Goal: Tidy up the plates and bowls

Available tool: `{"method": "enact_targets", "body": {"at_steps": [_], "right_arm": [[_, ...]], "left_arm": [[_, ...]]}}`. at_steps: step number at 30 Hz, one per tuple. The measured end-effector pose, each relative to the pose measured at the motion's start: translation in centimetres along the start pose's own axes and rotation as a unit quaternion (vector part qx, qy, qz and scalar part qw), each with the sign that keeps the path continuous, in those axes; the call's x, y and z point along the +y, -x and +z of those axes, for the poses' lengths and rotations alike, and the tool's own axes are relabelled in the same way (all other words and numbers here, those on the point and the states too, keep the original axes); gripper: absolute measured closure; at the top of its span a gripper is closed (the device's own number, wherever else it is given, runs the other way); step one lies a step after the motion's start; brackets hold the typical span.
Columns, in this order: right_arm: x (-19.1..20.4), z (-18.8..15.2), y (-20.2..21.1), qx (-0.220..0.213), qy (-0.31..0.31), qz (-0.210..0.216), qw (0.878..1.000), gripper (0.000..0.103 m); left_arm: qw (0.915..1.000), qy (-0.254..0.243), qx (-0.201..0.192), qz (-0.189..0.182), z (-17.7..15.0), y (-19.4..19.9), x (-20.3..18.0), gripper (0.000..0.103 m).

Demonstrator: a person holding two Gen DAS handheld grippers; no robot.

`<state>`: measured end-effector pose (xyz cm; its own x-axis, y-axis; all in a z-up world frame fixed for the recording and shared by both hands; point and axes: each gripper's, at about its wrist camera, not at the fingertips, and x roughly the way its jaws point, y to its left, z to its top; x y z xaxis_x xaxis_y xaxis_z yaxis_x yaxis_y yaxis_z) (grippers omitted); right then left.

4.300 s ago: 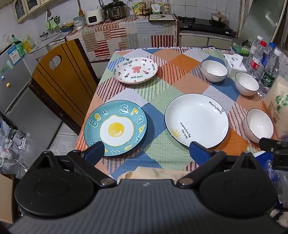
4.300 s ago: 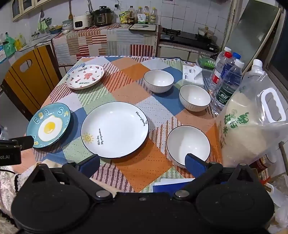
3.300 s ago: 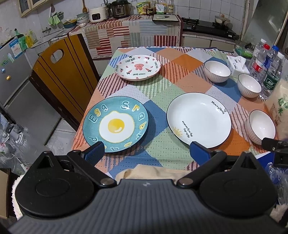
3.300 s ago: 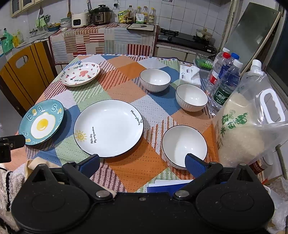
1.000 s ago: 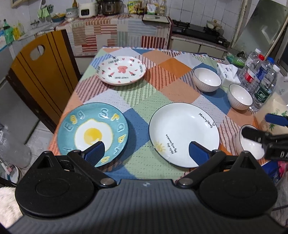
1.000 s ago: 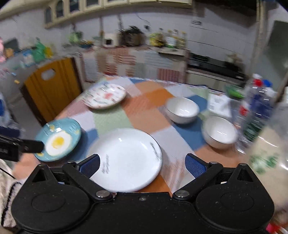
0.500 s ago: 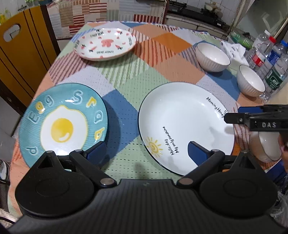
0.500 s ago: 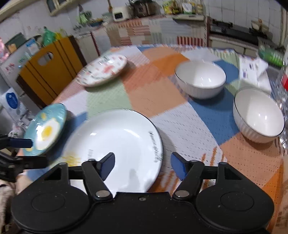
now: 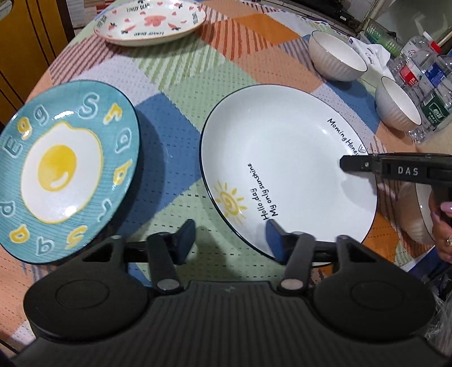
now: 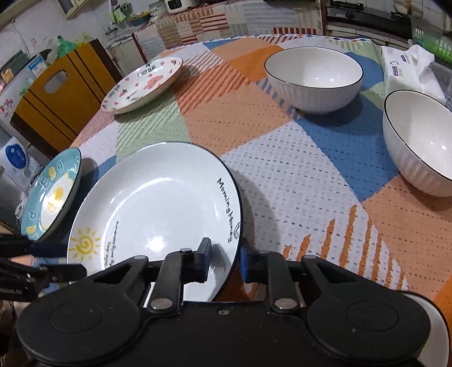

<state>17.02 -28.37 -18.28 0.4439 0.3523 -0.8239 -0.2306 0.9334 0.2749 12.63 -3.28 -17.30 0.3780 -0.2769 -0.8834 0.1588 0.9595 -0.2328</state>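
A large white plate (image 9: 282, 158) with a sun drawing lies on the checked tablecloth. My left gripper (image 9: 231, 240) straddles its near rim, jaws closing, one finger inside the plate and one on the cloth, pads clear of the rim. My right gripper (image 10: 224, 257) is closing on the plate (image 10: 158, 203) at its right rim, pads against it; its upper finger (image 9: 358, 164) reaches over that edge. To the left lies a blue egg plate (image 9: 62, 166), and further back a pink patterned plate (image 9: 149, 21). Two white bowls (image 10: 313, 79) (image 10: 418, 146) stand at the back right.
A third white bowl (image 9: 415, 220) sits beside the person's hand (image 9: 443, 225). Water bottles (image 9: 423, 73) and a tissue pack (image 10: 406, 67) line the right edge. A yellow chair (image 10: 56, 93) stands off the table's left side.
Both grippers dropped down to the white plate and their jaws narrowed. The right one went from wide apart to pinching the right rim; the left came over the near rim.
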Motion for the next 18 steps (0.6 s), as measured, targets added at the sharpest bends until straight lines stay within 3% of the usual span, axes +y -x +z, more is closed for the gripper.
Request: {"method": "enact_targets", "body": {"at_steps": [2, 4, 9, 18], "right_arm": [[-0.4, 0.1, -0.1, -0.002, -0.004, 0.01, 1.0, 0.08], [-0.7, 0.0, 0.0, -0.005, -0.004, 0.02, 1.0, 0.081], [-1.4, 0.1, 0.2, 0.0, -0.001, 0.043, 0.999, 0.084], [-0.6, 1.3, 1.3, -0.004, 0.041, 0.063, 0.997, 0.085]], "left_arm": [[0.9999, 0.008, -0.004, -0.013, 0.0, -0.3, 0.1, 0.072], [0.9996, 0.015, -0.006, -0.022, 0.2, -0.6, 0.0, 0.08], [0.9999, 0.0, -0.01, -0.003, 0.4, -0.6, -0.6, 0.08], [0.9999, -0.004, -0.013, -0.005, 3.0, 0.4, 0.6, 0.079]]}}
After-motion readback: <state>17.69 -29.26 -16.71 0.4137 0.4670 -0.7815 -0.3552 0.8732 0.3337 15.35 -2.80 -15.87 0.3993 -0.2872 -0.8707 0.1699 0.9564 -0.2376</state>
